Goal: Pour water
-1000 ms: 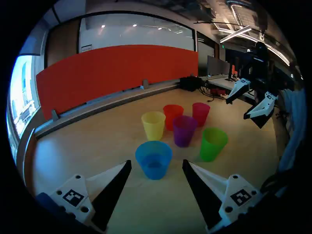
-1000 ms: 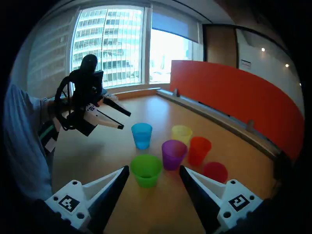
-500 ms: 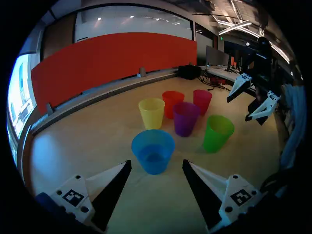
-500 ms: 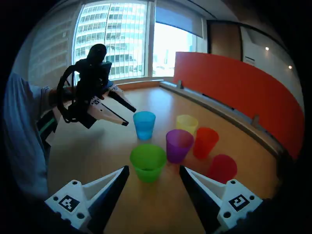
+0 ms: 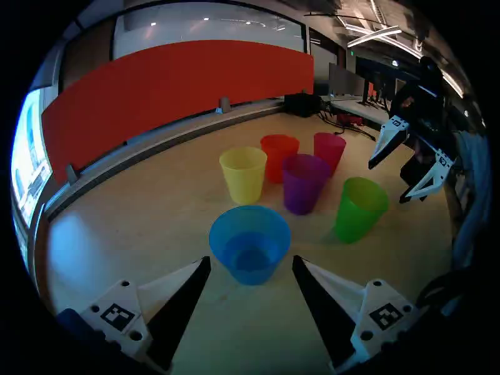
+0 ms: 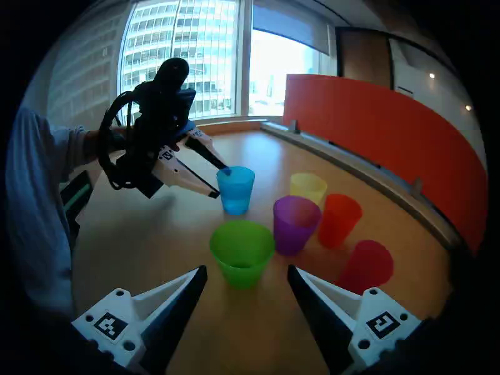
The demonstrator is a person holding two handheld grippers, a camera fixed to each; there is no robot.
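Your left hand-held gripper (image 5: 250, 258) is held low and level. It is wide open so the blue plastic cup (image 5: 250, 245) fits between its fingers, ready to squeeze. Your right hand-held gripper (image 6: 246, 267) is open too. It points at the green plastic cup (image 6: 242, 250) on the wooden bench (image 6: 156, 231). A purple plastic cup (image 6: 295, 222) stands just behind.

wooden table (image 5: 125, 212) carrying six upright cups
around the purple cup (image 5: 304, 184): blue cup (image 5: 250, 245) at 7 o'clock, yellow cup (image 5: 243, 174) at 10, orange cup (image 5: 279, 156) at 11, pink cup (image 5: 329, 152) at 1, green cup (image 5: 360, 209) at 4.
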